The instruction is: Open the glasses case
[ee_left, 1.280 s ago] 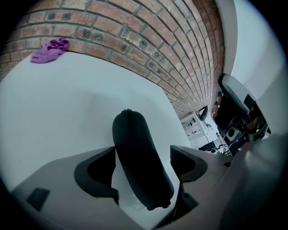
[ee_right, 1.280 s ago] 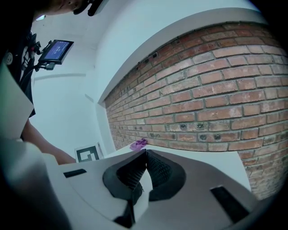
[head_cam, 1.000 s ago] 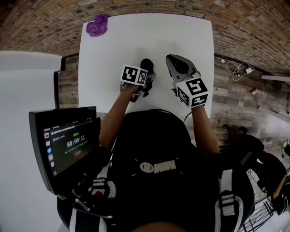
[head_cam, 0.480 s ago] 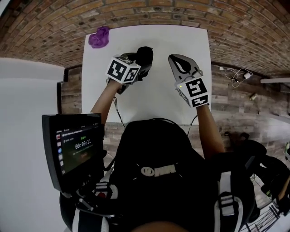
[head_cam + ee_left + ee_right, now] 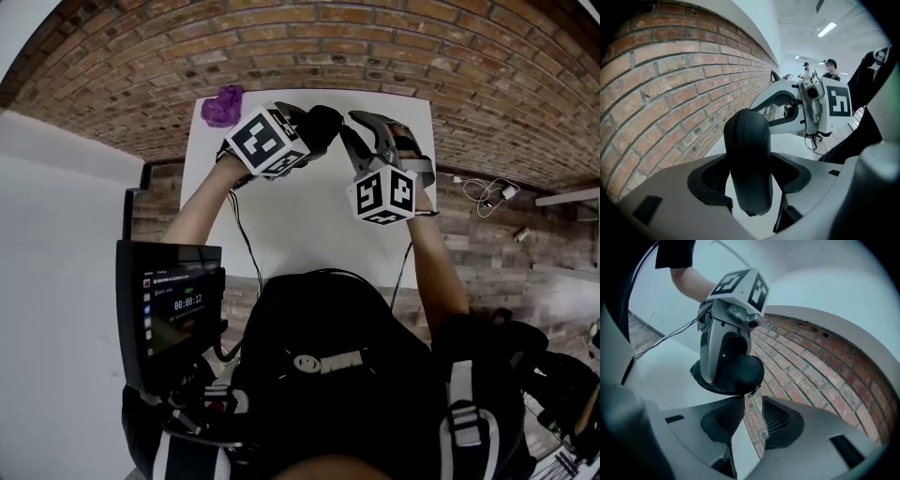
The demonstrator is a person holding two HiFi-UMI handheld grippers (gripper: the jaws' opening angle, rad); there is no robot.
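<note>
The black zipped glasses case [image 5: 748, 161] is held up in the air over the white table [image 5: 309, 225]. My left gripper [image 5: 750, 185] is shut on its middle, and its jaws have just been closing a little tighter. In the head view the case [image 5: 323, 122] sticks out past the left gripper [image 5: 305, 131]. My right gripper [image 5: 367, 129] is raised close beside it. Its jaws have just been opening. In the right gripper view the right gripper [image 5: 752, 416] shows a narrow gap with nothing in it. The case [image 5: 736, 373] hangs just beyond, its zipper pull [image 5: 753, 391] over the gap.
A purple object [image 5: 223, 105] lies at the table's far left corner. A tablet [image 5: 178, 309] on a mount stands at my left. Cables [image 5: 487, 192] lie on the wooden floor to the right. Brick flooring surrounds the table's far side.
The left gripper has lifted the case well up off the table and rolled. The right gripper has also risen and rolled, coming in beside the case's end.
</note>
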